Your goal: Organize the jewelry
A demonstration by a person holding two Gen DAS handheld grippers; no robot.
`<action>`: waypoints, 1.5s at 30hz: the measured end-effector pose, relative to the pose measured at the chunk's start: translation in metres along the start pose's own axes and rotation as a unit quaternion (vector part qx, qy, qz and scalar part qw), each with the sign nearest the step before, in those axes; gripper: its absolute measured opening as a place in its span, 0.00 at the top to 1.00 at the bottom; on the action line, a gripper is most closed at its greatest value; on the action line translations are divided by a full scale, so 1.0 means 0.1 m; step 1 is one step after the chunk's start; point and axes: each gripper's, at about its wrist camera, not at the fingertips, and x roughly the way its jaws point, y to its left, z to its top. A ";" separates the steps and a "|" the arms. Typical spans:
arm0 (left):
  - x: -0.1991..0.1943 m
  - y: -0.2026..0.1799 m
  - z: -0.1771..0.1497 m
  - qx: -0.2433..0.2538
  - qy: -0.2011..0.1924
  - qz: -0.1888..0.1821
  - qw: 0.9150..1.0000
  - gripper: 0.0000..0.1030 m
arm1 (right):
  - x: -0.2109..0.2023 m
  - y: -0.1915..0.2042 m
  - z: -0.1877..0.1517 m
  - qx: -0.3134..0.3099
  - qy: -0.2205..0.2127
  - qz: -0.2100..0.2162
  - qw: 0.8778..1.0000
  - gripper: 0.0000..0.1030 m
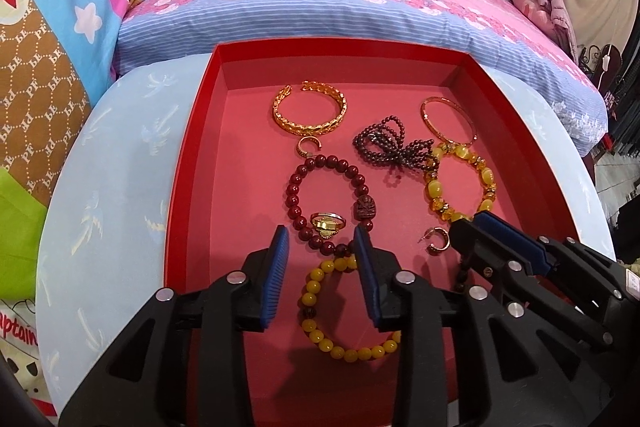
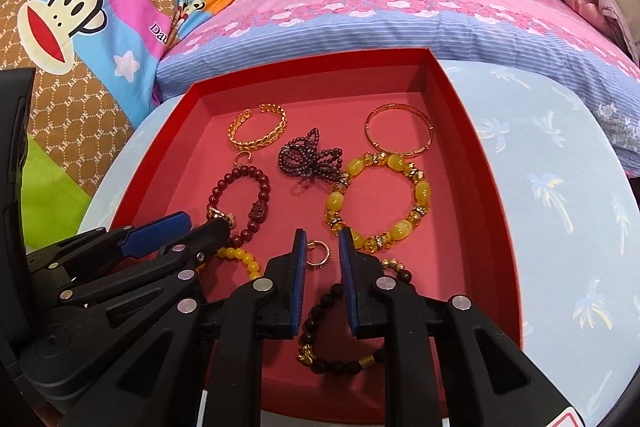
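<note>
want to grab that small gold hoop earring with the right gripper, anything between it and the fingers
Nothing visible blocks it. The right gripper is open, and the gold hoop earring lies in the gap just past its fingertips on the red tray. The black bead bracelet lies nearer the camera, under the fingers, apart from the earring.

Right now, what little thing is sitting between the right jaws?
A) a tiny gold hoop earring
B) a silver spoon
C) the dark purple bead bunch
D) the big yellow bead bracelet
A: in the right wrist view the small gold hoop earring lies on the red tray in the gap of the open right gripper, not yet pinched.
</note>
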 end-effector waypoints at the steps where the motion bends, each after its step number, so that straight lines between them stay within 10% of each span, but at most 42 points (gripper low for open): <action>1: -0.03 -0.01 0.00 0.000 -0.003 0.002 1.000 0.64 | -0.03 -0.01 0.00 0.001 -0.002 -0.001 1.000 0.82; 5: -0.13 0.00 -0.02 -0.007 -0.017 0.017 1.000 0.46 | -0.16 -0.06 0.00 0.005 -0.014 -0.005 1.000 0.79; 45: -0.80 -0.20 -0.71 -0.016 -0.013 0.023 1.000 0.46 | -0.95 0.01 -0.66 0.000 -0.035 -0.026 0.999 0.76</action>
